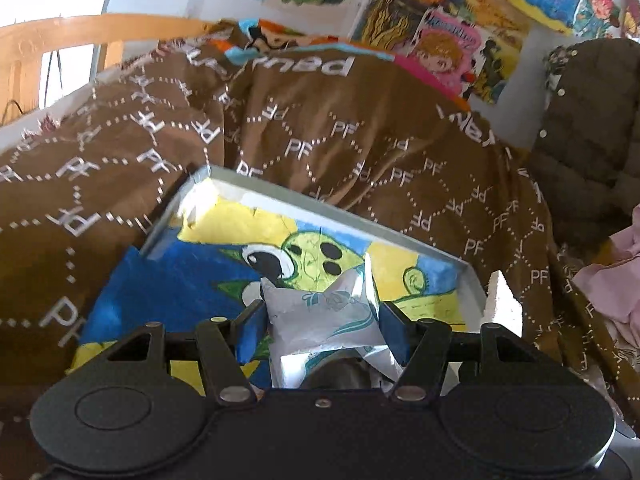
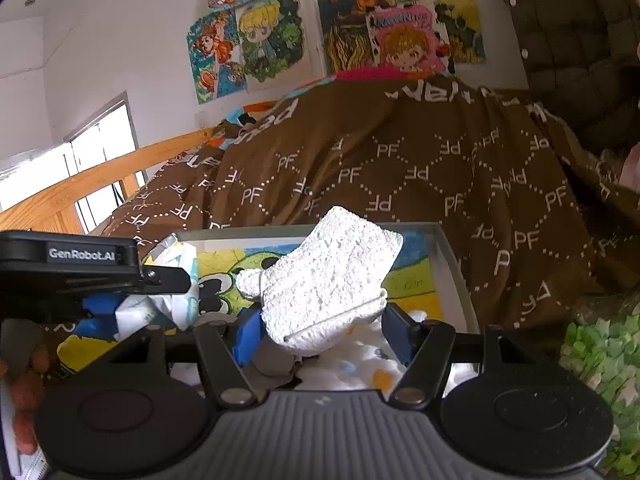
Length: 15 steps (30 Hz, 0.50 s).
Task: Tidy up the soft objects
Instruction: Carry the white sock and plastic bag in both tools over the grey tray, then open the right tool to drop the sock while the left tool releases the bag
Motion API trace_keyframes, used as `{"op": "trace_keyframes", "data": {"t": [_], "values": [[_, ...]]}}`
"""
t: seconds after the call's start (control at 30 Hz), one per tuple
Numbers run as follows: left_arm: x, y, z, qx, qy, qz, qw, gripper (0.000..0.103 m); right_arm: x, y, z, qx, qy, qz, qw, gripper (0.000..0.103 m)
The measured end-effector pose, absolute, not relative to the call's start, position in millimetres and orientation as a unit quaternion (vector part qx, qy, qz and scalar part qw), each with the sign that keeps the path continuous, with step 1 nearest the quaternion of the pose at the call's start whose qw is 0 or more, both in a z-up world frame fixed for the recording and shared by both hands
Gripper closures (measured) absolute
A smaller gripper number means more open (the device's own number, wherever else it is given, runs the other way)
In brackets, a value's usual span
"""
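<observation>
My left gripper (image 1: pixel 322 326) is shut on a white soft packet with teal print (image 1: pixel 324 316) and holds it over a shallow grey tray (image 1: pixel 304 204) lined with a yellow, blue and green cartoon picture. My right gripper (image 2: pixel 320 330) is shut on a white foam chunk (image 2: pixel 328 276) above the right part of the same tray (image 2: pixel 452 248). In the right wrist view the left gripper (image 2: pixel 100 312) shows at the left with the packet (image 2: pixel 172 304). A corner of the foam chunk (image 1: pixel 504 300) shows in the left wrist view.
The tray rests on a bed under a brown blanket with white PF letters (image 1: pixel 360 140). A wooden rail (image 2: pixel 80 184) runs along the left. A dark quilted jacket (image 1: pixel 592 120) and pink cloth (image 1: pixel 616 280) lie at the right. Green paper scraps (image 2: pixel 600 356) sit at the lower right.
</observation>
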State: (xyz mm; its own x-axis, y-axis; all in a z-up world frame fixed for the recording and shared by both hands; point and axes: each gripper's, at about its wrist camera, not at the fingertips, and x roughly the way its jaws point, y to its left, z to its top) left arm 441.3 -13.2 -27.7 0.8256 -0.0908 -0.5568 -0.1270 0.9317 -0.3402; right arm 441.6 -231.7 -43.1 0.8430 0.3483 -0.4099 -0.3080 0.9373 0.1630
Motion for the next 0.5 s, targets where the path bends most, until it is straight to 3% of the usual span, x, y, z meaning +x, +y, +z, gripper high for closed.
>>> {"op": "trace_keyframes", "data": {"t": [0.5], "values": [[462.1, -15.4, -46.8, -0.201, 0.33, 0.034, 0.922, 0.04, 450.7, -233.1, -46.2, 0.049, 0.243, 0.168, 0.954, 0.034]]}}
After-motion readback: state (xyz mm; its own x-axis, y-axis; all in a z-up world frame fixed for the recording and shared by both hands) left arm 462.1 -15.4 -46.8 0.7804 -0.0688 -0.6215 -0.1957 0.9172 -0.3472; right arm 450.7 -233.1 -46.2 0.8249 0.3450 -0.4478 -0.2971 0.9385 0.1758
